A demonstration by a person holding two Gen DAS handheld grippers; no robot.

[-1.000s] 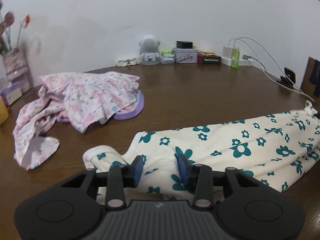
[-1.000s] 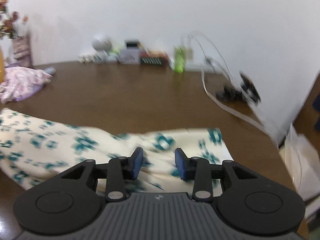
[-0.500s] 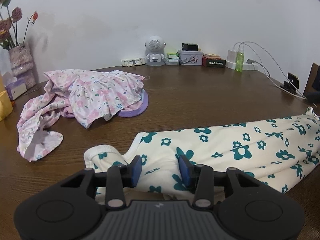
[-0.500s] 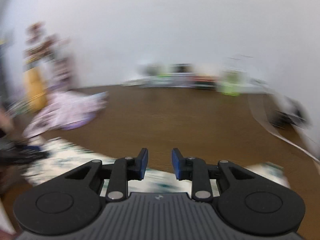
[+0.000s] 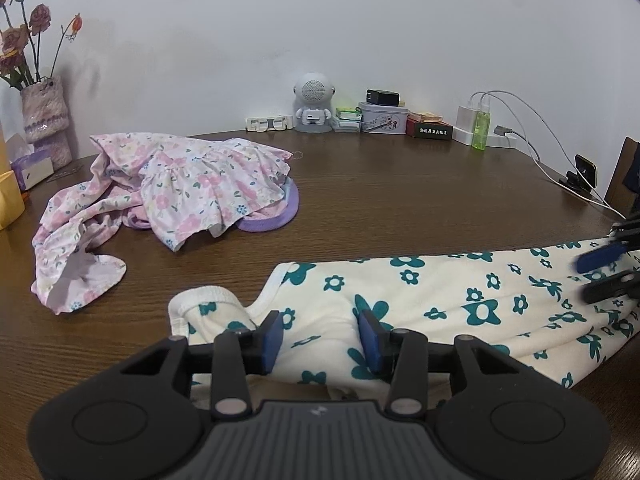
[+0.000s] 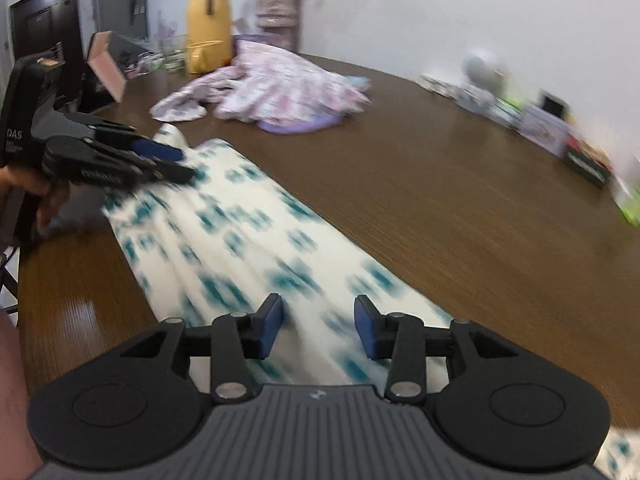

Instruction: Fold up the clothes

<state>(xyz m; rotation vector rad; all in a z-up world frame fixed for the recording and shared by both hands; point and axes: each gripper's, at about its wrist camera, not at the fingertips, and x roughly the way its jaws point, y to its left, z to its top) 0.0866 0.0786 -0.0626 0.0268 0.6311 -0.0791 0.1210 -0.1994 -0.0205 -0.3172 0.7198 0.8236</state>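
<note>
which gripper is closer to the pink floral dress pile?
Left. The left gripper sits over the cream garment's collar end, nearer the pink floral dress; the right gripper is at the garment's far end.

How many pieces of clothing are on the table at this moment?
2 for certain: the cream garment with teal flowers lies along the near edge, and the pink floral garment is heaped farther back on the left. A purple item peeking from under that heap may be a third.

Left gripper (image 5: 320, 330) hangs open over the cream teal-flowered garment (image 5: 460, 304) on the brown table (image 5: 400, 200); pink floral clothes (image 5: 160, 196) lie well apart
</note>
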